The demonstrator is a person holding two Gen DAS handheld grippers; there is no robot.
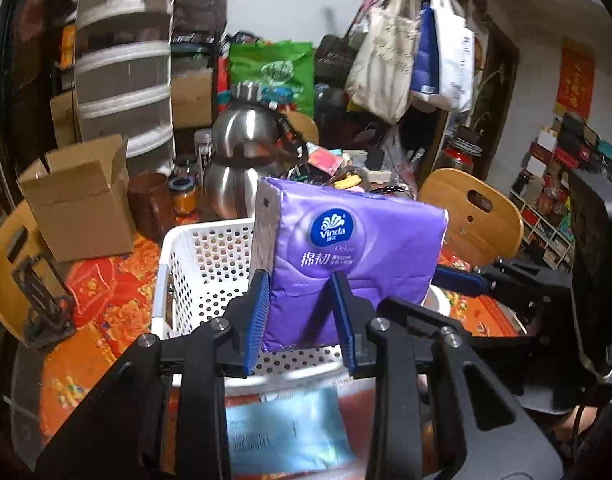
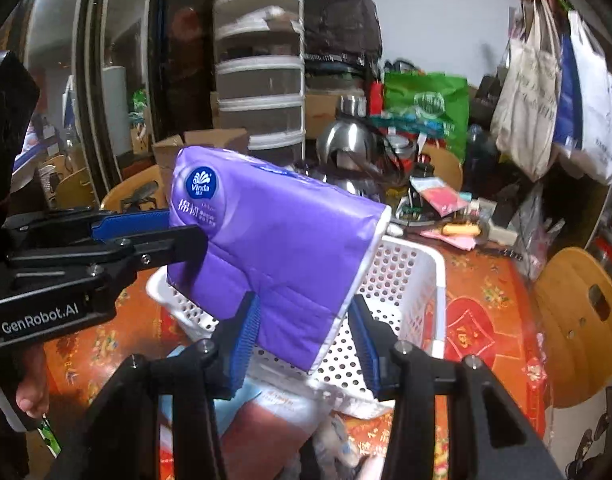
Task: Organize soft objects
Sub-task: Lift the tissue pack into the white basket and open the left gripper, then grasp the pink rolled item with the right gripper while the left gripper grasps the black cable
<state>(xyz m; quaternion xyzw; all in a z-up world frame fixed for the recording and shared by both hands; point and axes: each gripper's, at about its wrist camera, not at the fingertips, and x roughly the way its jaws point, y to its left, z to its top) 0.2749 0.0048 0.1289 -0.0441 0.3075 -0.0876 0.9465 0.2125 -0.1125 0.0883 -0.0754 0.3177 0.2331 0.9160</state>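
Both grippers clamped on one purple tissue pack (image 1: 346,248): left gripper (image 1: 301,320) pinches its bottom edge at frame centre, right gripper (image 2: 303,340) grips the lower corner in the right wrist view. Pack is in the air over one white perforated basket (image 1: 193,256) on the red patterned tablecloth (image 1: 105,292). Further back: one open cardboard box (image 1: 77,204) mid-left, two steel kettles (image 1: 245,136) centre, two wooden chair backs (image 1: 470,216).

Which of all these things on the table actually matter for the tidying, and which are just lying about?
Part of the job:
- purple tissue pack, gripped by the left gripper and right gripper
- white perforated basket below it
- more soft packets nearest the cameras

Just lying about:
- steel kettle
- open cardboard box
- hanging tote bags
- wooden chairs
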